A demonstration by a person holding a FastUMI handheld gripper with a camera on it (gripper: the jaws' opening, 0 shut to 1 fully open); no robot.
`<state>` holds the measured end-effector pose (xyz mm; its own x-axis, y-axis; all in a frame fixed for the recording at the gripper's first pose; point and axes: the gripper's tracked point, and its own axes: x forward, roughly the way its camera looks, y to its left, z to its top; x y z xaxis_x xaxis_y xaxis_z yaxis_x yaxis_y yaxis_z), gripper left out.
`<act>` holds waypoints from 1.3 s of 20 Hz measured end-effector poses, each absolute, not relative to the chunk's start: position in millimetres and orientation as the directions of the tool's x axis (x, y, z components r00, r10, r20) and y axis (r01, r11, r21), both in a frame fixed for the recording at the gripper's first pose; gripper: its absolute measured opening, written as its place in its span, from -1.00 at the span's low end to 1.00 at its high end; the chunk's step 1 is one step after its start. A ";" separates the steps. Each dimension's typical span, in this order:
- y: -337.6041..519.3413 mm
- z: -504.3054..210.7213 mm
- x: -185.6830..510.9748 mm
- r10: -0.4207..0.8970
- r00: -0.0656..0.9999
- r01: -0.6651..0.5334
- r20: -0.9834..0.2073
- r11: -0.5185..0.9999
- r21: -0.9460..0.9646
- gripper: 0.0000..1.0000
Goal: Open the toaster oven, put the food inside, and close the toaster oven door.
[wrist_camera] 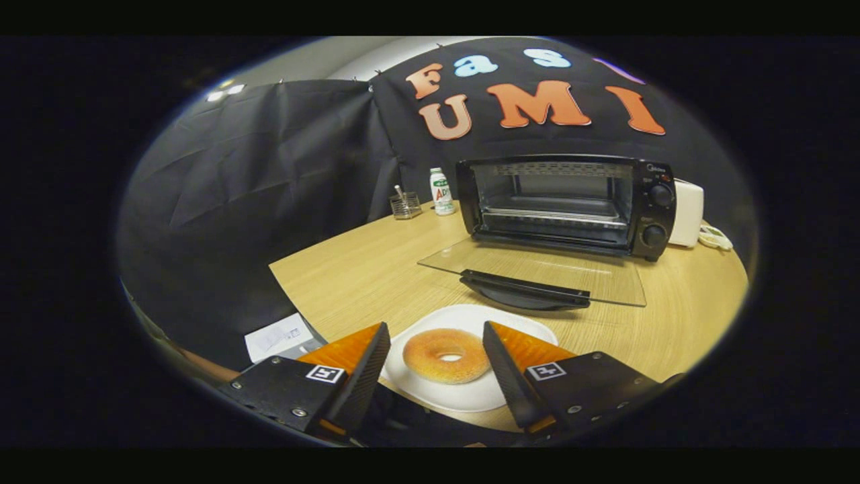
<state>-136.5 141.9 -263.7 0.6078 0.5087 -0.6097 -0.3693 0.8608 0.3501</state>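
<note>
Round-edged desk [376,269] of pale wood-grain laminate, carrying the following. Black toaster oven [568,205] with two round knobs on its side panel, standing at the far side of the desk; its glass door [537,269] is folded fully down and lies flat on the desk, the black handle bar [524,288] at its near edge; the wire rack inside is bare. White plate [463,396] at the near edge of the desk, just short of the door handle. Golden-brown ring-shaped doughnut [447,355] lying flat on that plate. Tongs [437,336] spread wide apart, one finger [366,376] to each side of the doughnut, neither seen pressing on it; the doughnut sits between them. Small white bottle [441,191] with a green cap, upright beside the oven. Small clear holder [406,205] with a stick in it, just beside the bottle. White boxy appliance [689,212] behind the oven's knob side. White paper sheet [279,336] lying low beside the desk's edge.
</note>
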 end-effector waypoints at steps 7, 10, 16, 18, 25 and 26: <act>146.9 -277.0 -136.3 0.473 0.597 -0.404 -0.648 0.875 0.267 0.73; 146.3 -282.6 -135.0 0.456 0.595 -0.411 -0.662 0.880 0.237 0.74; 136.0 -299.0 -135.2 0.407 0.580 -0.365 -0.706 0.904 0.221 0.52; 133.3 -289.6 -127.9 0.401 0.609 -0.346 -0.684 0.911 0.226 0.23; 135.1 -277.1 -114.0 0.406 0.658 -0.343 -0.634 0.911 0.228 -0.31; 136.5 -279.2 -114.0 0.405 0.657 -0.347 -0.636 0.911 0.222 -0.32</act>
